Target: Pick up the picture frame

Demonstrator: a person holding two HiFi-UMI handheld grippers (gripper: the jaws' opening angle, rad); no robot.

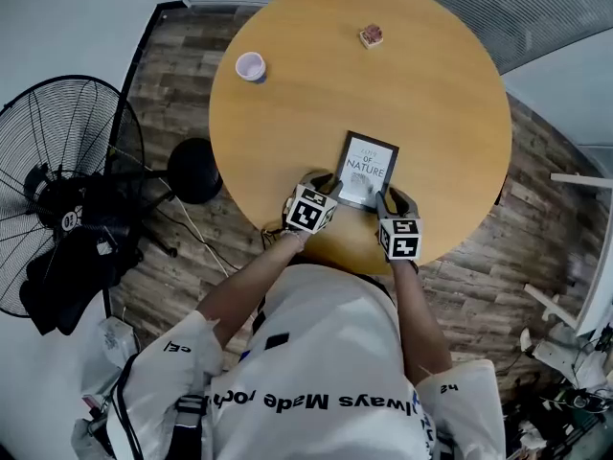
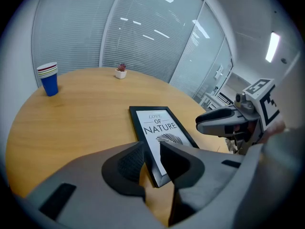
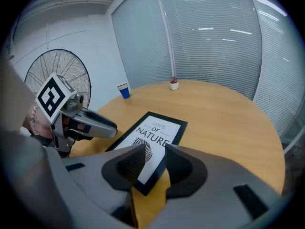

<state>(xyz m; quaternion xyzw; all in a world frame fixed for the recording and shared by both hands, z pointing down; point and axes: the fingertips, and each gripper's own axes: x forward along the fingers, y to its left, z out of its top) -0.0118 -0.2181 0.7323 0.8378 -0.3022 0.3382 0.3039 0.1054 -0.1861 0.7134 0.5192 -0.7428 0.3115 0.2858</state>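
Observation:
A black picture frame (image 1: 369, 166) with a white "Love of Nature" print lies flat on the round wooden table (image 1: 441, 94), near its front edge. My left gripper (image 1: 328, 182) is at the frame's near left corner. In the left gripper view its jaws (image 2: 152, 150) stand narrowly apart with the frame's (image 2: 159, 128) left border between them. My right gripper (image 1: 389, 198) is at the near right corner. In the right gripper view its jaws (image 3: 156, 152) hold the frame's (image 3: 159, 130) right border the same way. Each gripper shows in the other's view: the right gripper (image 2: 224, 121) and the left gripper (image 3: 93, 123).
A stack of cups (image 1: 251, 66) stands at the table's far left, a small potted plant (image 1: 372, 34) at the far side. A standing fan (image 1: 67, 190) is on the floor to the left. Glass walls with blinds lie beyond the table.

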